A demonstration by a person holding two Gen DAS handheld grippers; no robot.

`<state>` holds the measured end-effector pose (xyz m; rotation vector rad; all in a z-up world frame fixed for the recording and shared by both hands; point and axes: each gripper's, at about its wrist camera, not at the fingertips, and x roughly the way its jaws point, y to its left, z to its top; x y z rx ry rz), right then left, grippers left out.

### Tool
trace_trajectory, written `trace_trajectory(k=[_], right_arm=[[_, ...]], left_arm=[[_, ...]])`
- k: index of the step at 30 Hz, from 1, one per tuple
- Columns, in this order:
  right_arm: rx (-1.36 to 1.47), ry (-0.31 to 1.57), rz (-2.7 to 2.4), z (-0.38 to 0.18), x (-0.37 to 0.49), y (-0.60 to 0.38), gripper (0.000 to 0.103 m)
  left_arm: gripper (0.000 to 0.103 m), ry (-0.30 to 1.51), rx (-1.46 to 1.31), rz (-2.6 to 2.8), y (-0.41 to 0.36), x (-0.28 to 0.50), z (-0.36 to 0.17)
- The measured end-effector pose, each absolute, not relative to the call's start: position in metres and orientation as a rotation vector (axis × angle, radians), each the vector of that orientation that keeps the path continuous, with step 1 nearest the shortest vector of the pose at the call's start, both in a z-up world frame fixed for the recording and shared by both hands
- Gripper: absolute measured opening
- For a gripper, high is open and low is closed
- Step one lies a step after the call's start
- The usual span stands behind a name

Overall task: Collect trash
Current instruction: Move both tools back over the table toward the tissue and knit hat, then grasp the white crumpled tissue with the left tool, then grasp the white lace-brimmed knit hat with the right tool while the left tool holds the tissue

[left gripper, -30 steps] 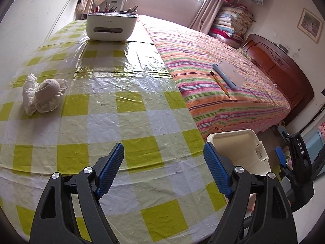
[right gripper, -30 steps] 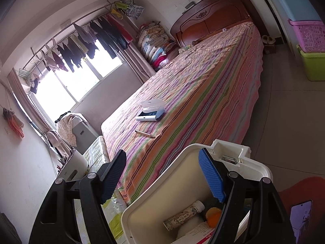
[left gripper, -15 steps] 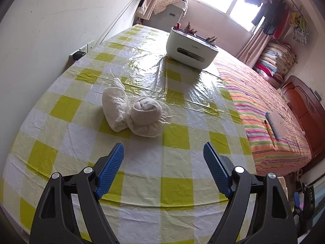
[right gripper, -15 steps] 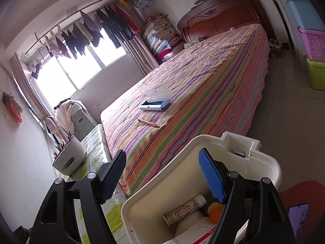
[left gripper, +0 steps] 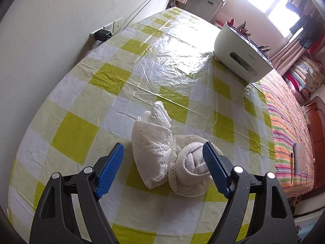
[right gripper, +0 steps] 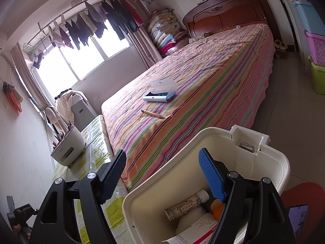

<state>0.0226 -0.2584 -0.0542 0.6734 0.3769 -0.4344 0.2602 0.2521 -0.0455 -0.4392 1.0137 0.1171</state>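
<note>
Left gripper (left gripper: 163, 169) open, jaws straddling crumpled tissue (left gripper: 151, 144) and rolled cloth (left gripper: 193, 162) on table (left gripper: 121, 77); right gripper (right gripper: 162, 171) open above bin (right gripper: 280, 168).

The left wrist view looks steeply down, close over the checked table (left gripper: 113, 77), facing 1 o'clock toward the window (left gripper: 278, 2); the right wrist view sits above the white bin (right gripper: 270, 185) beside the table's end, facing 11 o'clock across the bed (right gripper: 203, 89); both share the white desk organizer (left gripper: 241, 55) (right gripper: 69, 144), the bed's pencil (left gripper: 291, 164) (right gripper: 152, 113) and the headboard (right gripper: 227, 12).
</note>
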Motion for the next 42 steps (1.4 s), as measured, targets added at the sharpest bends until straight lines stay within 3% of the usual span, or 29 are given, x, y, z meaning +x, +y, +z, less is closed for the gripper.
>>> trace_trajectory(k=[3,6,8,12,16,31,42], right_arm=[[0.670,0.387,-0.428,-0.055,0.025,-0.257,0.072],[0.665,0.393,-0.421,-0.055,0.027,-0.255,0.072],[0.658,0.401,-0.414,-0.056,0.030,-0.253,0.072],[0.642,0.410,-0.384,-0.056,0.033,-0.245,0.072],[0.621,0.427,-0.312,-0.055,0.040,-0.232,0.072],[0.506,0.642,0.238,-0.025,0.116,-0.088,0.072],[0.402,0.773,0.455,-0.025,0.130,0.017,0.072]], left_arm=[[0.077,1.040,-0.432,0.152,0.251,0.271,-0.052],[0.058,1.083,-0.436,0.153,0.250,0.277,-0.060],[0.056,1.089,-0.425,0.168,0.250,0.278,-0.063],[0.033,1.104,-0.428,0.153,0.257,0.278,-0.068],[0.024,1.097,-0.434,0.109,0.264,0.271,-0.067],[0.022,0.985,-0.464,-0.001,0.287,0.176,-0.042],[0.028,0.987,-0.566,-0.034,0.310,0.116,-0.050]])
